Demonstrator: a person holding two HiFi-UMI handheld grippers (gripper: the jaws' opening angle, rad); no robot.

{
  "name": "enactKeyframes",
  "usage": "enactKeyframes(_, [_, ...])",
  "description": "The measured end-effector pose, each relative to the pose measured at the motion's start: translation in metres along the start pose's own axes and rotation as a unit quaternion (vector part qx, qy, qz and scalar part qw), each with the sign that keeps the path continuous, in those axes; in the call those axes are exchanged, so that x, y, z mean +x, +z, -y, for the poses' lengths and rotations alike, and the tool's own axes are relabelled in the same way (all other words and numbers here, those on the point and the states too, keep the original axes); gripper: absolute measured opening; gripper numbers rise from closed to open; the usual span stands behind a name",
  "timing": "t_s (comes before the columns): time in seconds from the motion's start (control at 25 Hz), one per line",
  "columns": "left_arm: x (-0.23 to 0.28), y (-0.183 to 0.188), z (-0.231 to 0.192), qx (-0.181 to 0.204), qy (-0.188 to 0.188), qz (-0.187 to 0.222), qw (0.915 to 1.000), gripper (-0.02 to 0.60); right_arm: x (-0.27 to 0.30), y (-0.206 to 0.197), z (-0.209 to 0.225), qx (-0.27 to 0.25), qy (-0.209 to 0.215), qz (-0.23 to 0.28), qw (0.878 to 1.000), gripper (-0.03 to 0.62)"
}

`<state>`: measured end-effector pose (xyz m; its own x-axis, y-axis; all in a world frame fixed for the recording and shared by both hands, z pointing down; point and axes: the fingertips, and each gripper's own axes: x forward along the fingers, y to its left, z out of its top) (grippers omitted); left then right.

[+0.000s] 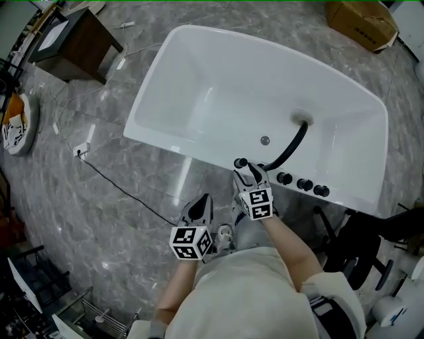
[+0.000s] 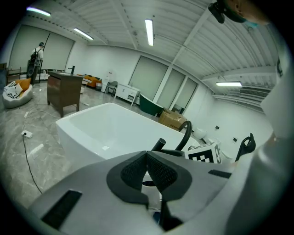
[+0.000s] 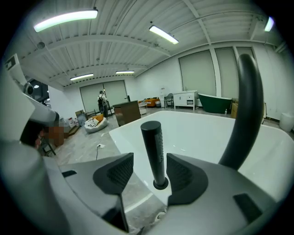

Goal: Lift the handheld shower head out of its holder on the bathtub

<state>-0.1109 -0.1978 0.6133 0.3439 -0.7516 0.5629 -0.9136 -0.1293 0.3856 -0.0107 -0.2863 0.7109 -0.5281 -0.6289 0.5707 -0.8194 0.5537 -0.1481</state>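
The handheld shower head (image 3: pixel 154 149) is a slim black cylinder standing upright in its round holder (image 3: pixel 160 184) on the near rim of the white bathtub (image 1: pixel 199 153). My right gripper (image 3: pixel 150 170) is open, and the shower head stands between its pads without touching either one. In the head view the right gripper (image 1: pixel 250 175) reaches the rim at the shower head (image 1: pixel 241 163). My left gripper (image 1: pixel 199 209) hangs lower, over the floor beside the tub. Its pads (image 2: pixel 161 173) meet with nothing between them. The shower head (image 2: pixel 158 144) shows just beyond them.
A curved black spout (image 1: pixel 293 142) and a row of black knobs (image 1: pixel 305 184) sit on the rim right of the shower head. A cable (image 1: pixel 119 185) crosses the marble floor. A wooden cabinet (image 1: pixel 73 40), a cardboard box (image 1: pixel 361 20) and a black stand (image 1: pixel 351 245) surround the tub.
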Motion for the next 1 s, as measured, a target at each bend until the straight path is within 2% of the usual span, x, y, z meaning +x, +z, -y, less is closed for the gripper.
enactKeyframes(0.4, [0.011,-0.008,-0.008,-0.018,0.015,-0.014,0.9996,0.02,0.04,-0.039,0.011,-0.009,-0.013,-0.057,0.998,0.216])
enactKeyframes(0.64, [0.012,-0.005,-0.013,-0.022,0.018,-0.016,0.9995,0.02,0.058,-0.039,0.015,-0.002,-0.025,-0.079,0.997,0.212])
enactKeyframes(0.72, [0.013,-0.004,-0.013,-0.023,0.018,-0.015,0.9995,0.02,0.062,-0.038,0.018,-0.001,-0.031,-0.083,0.996,0.151])
enactKeyframes(1.0, [0.007,-0.005,-0.007,-0.022,0.013,-0.011,0.9996,0.02,0.058,-0.036,0.018,-0.018,-0.032,-0.095,0.995,0.144])
